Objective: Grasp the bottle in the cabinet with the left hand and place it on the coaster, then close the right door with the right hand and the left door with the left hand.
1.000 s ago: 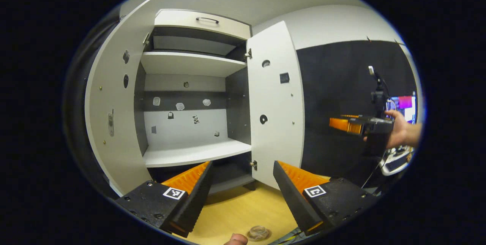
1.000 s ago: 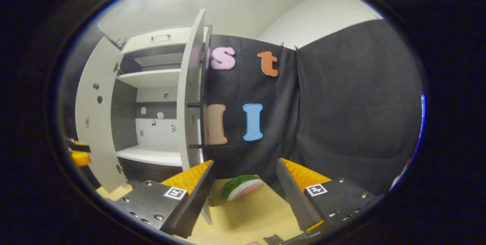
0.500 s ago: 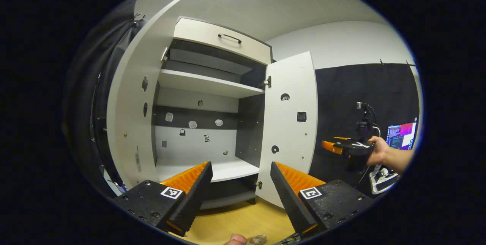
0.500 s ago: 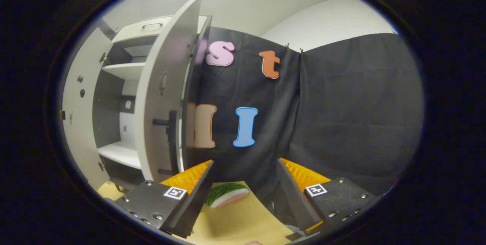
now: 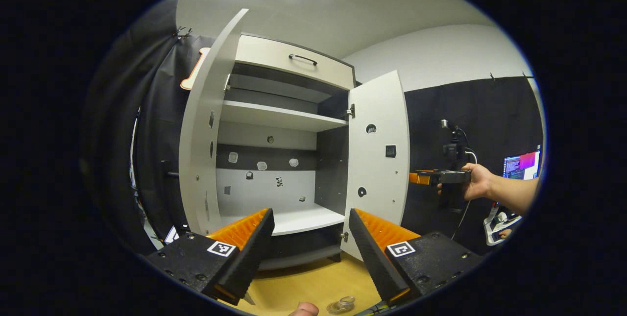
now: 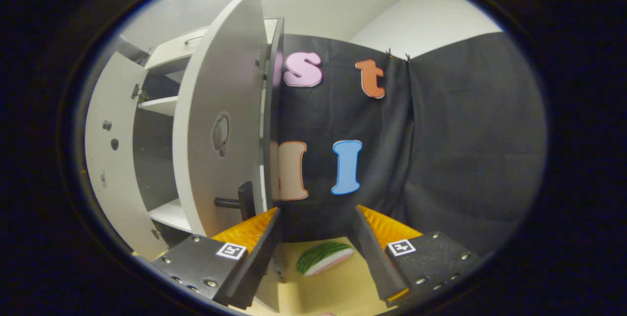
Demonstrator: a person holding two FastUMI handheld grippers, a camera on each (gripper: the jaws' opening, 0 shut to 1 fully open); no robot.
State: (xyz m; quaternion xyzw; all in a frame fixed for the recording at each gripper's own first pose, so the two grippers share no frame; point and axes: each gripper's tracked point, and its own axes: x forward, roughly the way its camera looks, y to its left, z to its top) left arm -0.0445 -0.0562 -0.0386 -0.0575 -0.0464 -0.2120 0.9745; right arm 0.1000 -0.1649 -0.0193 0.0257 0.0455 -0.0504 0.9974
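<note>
The white cabinet [image 5: 279, 115] stands with both doors swung out and its shelves bare. My left gripper [image 5: 308, 252] is open in front of the lower shelf, holding nothing. At the bottom edge of the left gripper view a small clear round thing [image 5: 343, 303] sits on the wooden table; I cannot tell if it is the bottle. My right gripper [image 6: 316, 252] is open, just beyond the outer face of the right door [image 6: 220, 125], its left finger close below the door's dark handle [image 6: 235, 202]. In the left gripper view a hand holds that right gripper [image 5: 423, 177] behind the right door [image 5: 379, 159].
The left door [image 5: 203, 130] stands out to the left, also seen as the left door [image 6: 110, 159] in the right gripper view. A toy watermelon slice [image 6: 323, 257] lies on the table ahead of my right gripper. A camera stand [image 5: 453, 144] and a lit screen [image 5: 521, 165] are at far right.
My right gripper has come round to the outer side of the right door, closer to its handle. My left gripper has drawn back and turned, so more of the left door's edge shows.
</note>
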